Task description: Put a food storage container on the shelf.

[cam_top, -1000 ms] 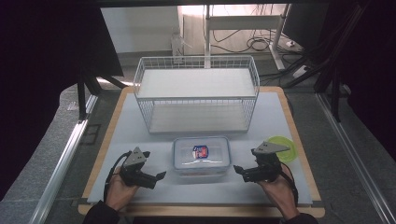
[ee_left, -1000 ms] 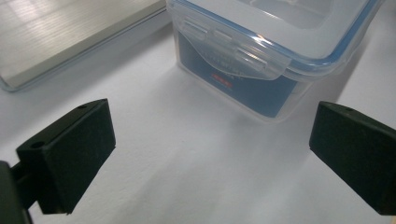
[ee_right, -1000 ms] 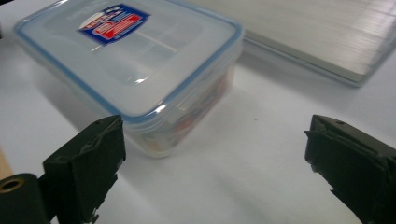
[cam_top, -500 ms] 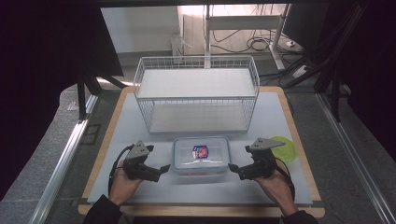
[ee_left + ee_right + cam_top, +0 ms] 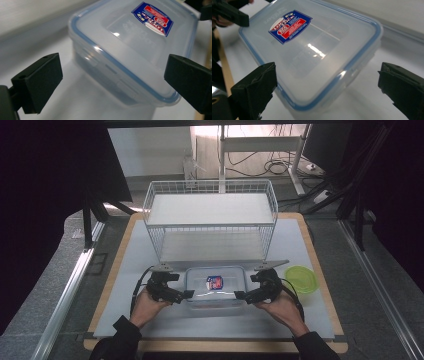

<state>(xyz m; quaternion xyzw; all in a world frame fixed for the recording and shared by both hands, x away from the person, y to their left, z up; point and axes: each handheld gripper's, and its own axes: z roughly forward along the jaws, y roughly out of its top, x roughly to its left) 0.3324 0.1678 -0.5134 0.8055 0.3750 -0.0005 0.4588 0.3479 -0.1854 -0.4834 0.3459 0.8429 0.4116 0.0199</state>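
Two grippers now flank the clear lidded container [image 5: 215, 286], which rests on the grey mat [image 5: 320, 245] at the near middle of the table, just in front of the white wire rack [image 5: 212, 217]. Compared with a second ago, both hands have drawn inward: the left gripper [image 5: 186, 294] and the right gripper [image 5: 241, 295] were then well apart from the box and now stand just beside its left and right near corners. Each is released, jaws spread wide; in the left gripper view the container [image 5: 132, 50] lies between the spread jaws, its blue-sealed lid shut and its red and blue label [image 5: 155, 18] on top, and the right gripper view shows the same box [image 5: 312, 52] between its own. Neither jaw pair appears to touch the box yet. By this closing-in, a two-sided grasp of the container seems imminent. Farther right lies a green lid [image 5: 301, 279], untouched
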